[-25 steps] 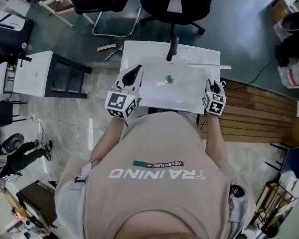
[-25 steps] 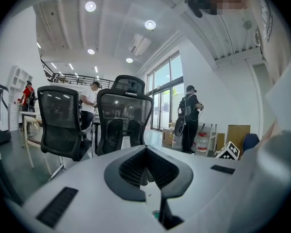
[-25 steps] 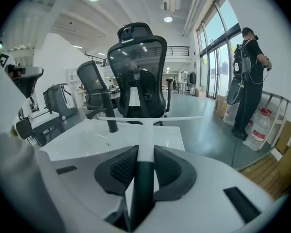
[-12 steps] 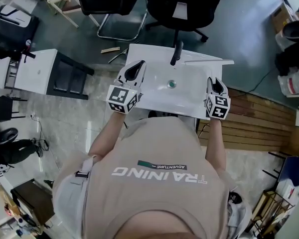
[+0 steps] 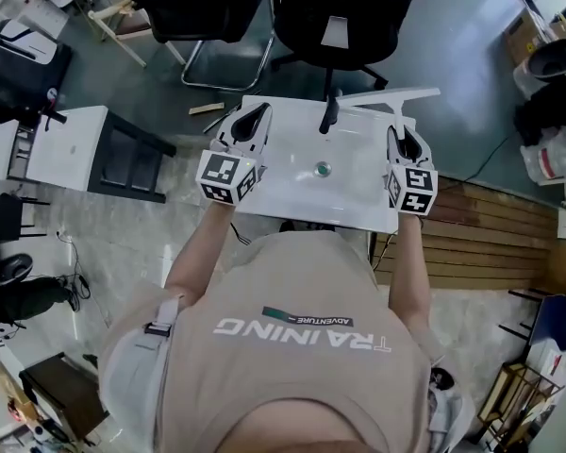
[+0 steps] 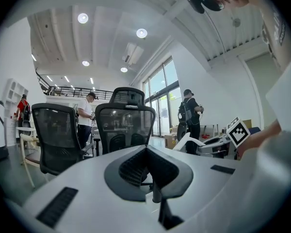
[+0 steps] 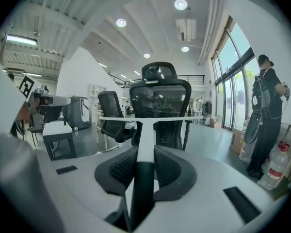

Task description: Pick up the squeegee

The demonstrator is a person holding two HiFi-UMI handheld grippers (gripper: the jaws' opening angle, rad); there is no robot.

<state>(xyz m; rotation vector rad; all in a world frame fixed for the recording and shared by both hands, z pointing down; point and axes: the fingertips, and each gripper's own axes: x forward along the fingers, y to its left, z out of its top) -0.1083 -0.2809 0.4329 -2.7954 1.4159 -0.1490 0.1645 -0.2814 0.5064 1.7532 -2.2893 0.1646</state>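
The squeegee (image 5: pixel 388 98) has a long white blade, a white neck and a black handle. My right gripper (image 5: pixel 403 140) is shut on that handle and holds it above the right side of the white basin top (image 5: pixel 283 192). In the right gripper view the squeegee (image 7: pixel 145 135) runs straight out between the pads, and my right gripper (image 7: pixel 142 165) clamps the black handle, with the blade crosswise ahead. My left gripper (image 5: pixel 252 123) hovers over the basin's left edge. In its own view my left gripper (image 6: pixel 146 152) has its pads together with nothing between them.
The basin has a drain (image 5: pixel 322 169) in the middle and a black faucet (image 5: pixel 330 111) at its far edge. A black office chair (image 5: pixel 335 17) stands just beyond. A white cabinet (image 5: pixel 71 144) is at the left and wooden slats (image 5: pixel 491 225) lie at the right.
My right gripper has risen with the squeegee, whose blade has come up off the basin top and toward its far edge. The left gripper has risen slightly.
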